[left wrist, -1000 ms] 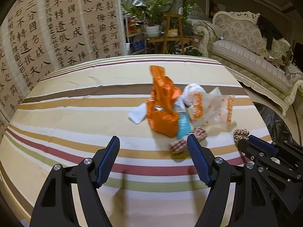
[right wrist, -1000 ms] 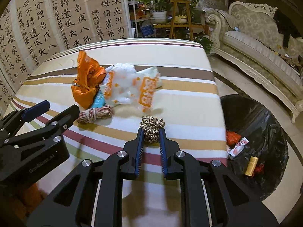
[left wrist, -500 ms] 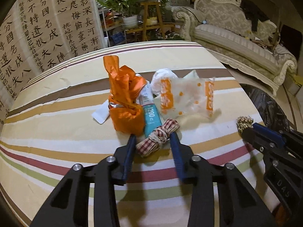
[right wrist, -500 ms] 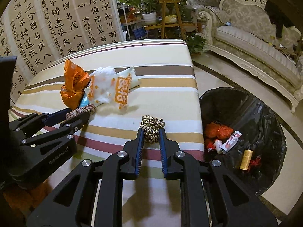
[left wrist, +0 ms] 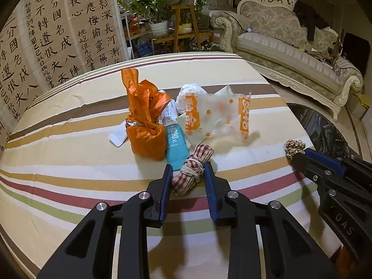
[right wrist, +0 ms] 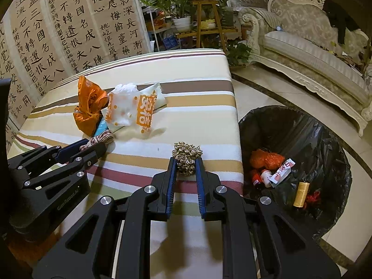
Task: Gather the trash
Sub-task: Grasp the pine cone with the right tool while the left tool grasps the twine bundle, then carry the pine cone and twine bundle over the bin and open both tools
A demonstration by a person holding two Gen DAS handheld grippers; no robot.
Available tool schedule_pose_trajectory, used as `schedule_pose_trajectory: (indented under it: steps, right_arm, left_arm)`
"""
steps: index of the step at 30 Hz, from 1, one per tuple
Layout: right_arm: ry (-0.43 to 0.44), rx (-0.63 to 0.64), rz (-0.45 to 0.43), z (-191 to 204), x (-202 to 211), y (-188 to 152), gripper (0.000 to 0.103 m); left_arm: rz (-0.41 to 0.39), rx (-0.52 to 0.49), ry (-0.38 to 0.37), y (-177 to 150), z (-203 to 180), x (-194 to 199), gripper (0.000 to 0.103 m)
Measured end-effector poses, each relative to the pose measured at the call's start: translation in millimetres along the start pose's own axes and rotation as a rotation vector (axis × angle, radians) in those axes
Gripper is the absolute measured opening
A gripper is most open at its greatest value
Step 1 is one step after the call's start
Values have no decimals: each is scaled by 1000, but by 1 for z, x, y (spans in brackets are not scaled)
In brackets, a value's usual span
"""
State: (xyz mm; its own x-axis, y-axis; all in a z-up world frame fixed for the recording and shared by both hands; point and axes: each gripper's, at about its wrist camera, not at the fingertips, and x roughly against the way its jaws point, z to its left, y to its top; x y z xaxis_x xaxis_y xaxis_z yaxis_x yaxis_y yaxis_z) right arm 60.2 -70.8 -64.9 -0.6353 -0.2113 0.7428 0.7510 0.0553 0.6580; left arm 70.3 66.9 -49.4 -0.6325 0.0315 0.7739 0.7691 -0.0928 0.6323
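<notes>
Striped tabletop (left wrist: 69, 162) under dim room light, calligraphy screen far left, sofa far right, black-lined trash bin (right wrist: 302, 127) on the floor to the right. Left hand-held gripper (left wrist: 187, 174) closing around the checked ribbon bundle (left wrist: 193, 172); best squeezed mid-knot, lifted clear of the teal tube (left wrist: 174, 144). Right hand-held gripper (right wrist: 185, 169) pinching the gold chain wad (right wrist: 186, 158) near the right edge.

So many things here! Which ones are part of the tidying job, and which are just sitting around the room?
Part of the job:
- checked ribbon bundle, left gripper closing around it
- gold scrubber ball, held in right gripper
- orange bag
- teal tube
- printed white bag
- black-lined bin

Just there:
- sofa
- potted plants
- calligraphy screen
</notes>
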Motion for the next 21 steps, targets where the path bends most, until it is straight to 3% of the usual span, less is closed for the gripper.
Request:
schedule_pose_trajectory:
  steps: [21]
  right_arm:
    - [-60,-33,-65,-25,29,-7,16]
  left_arm:
    - [-91,33,-8,3,-28,25,27]
